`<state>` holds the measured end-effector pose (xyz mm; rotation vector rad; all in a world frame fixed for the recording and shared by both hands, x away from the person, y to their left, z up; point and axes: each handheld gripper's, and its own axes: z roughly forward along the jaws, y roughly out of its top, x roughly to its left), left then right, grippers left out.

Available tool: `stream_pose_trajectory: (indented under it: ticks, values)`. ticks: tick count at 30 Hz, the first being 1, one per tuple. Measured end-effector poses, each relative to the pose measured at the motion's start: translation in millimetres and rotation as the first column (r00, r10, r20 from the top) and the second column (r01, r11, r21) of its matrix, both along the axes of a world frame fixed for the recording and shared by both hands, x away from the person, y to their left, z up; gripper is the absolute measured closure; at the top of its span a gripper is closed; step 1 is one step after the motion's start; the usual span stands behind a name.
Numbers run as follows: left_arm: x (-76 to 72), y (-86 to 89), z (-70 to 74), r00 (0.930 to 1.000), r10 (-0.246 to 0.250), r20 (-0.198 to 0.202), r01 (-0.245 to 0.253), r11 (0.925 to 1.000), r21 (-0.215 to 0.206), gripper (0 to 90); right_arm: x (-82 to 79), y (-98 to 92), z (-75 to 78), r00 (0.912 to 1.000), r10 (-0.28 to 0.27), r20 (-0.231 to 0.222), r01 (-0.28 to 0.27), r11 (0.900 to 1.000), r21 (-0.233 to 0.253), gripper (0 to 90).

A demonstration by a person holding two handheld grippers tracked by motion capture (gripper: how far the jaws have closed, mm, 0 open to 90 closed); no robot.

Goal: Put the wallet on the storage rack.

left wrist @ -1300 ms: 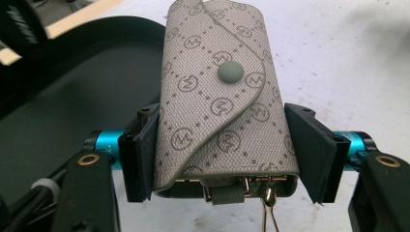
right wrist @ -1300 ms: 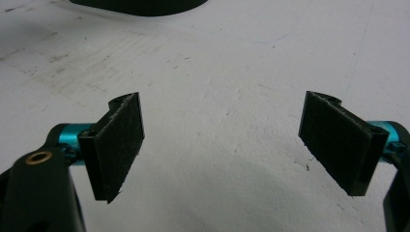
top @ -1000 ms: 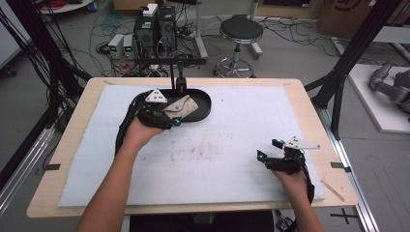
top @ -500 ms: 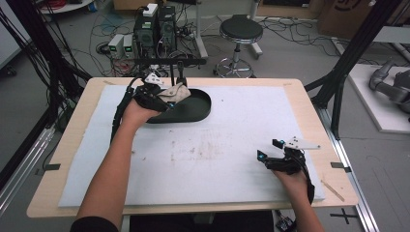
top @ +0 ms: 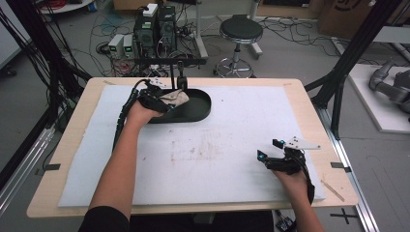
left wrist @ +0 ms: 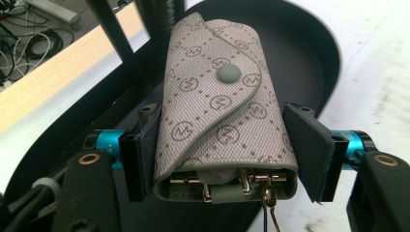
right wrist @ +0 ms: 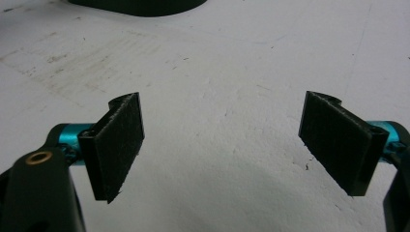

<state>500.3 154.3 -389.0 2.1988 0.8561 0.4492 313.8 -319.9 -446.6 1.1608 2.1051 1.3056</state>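
The right hand-held gripper (top: 273,155) rests low over the white mat (top: 232,145) at the near right part of the counter (top: 72,140), held by the person's right hand (top: 295,176). In the right gripper view its two black jaws stand wide apart with bare mat between them; the felt-like pads (right wrist: 118,145) touch nothing. Ahead of those jaws, at the top edge of that view, the near rim of the black tray (right wrist: 140,7) shows, well apart from this hand-held gripper. A faint brownish stain (top: 198,150) marks the mat between the two hand-held grippers.

Farther off and to the left, the person's left forearm (top: 121,164) reaches forward to the left hand-held gripper (top: 164,99), which is at the left end of the oval black tray (top: 198,104). Its jaws are closed on a beige key pouch (left wrist: 217,106), one pad pressing each long side. In the left gripper view the key pouch lies lengthwise between the jaws, its flap fastened by a grey-green snap button (left wrist: 228,73), its patterned fabric printed with small round logos. The end nearest this hand-held gripper is open, showing metal key hooks (left wrist: 241,186) inside and a thin ring hanging down. Whether the key pouch touches the tray floor beneath it cannot be told. Beyond the jaws the tray's rim curves round.

A black cable (top: 123,113) trails from the left hand-held gripper back along the forearm.
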Motion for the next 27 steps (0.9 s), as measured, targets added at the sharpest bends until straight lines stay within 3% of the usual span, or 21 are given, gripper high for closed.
stream_pose_trajectory:
  ticks: [16, 25, 27]
  values:
    - [16.6, 2.6, -26.2, 0.9976, 0.034, -0.061, -0.029, 0.9972, 0.069, 34.7, -0.1, 0.4, 0.2, 1.0000, -0.002, 0.001, 0.002, 1.000, -0.004, 16.7]
    - [18.6, 2.1, -26.4, 0.9952, 0.061, -0.077, -0.054, 0.9946, 0.088, 31.5, 0.1, 2.1, 0.7, 1.0000, 0.004, 0.005, -0.004, 1.000, -0.009, 16.7]
    - [17.6, 1.9, -24.6, 0.9953, 0.058, -0.077, -0.053, 0.9962, 0.069, 30.3, -0.4, 1.6, 0.8, 1.0000, 0.002, 0.004, -0.002, 1.000, -0.009, 16.7]
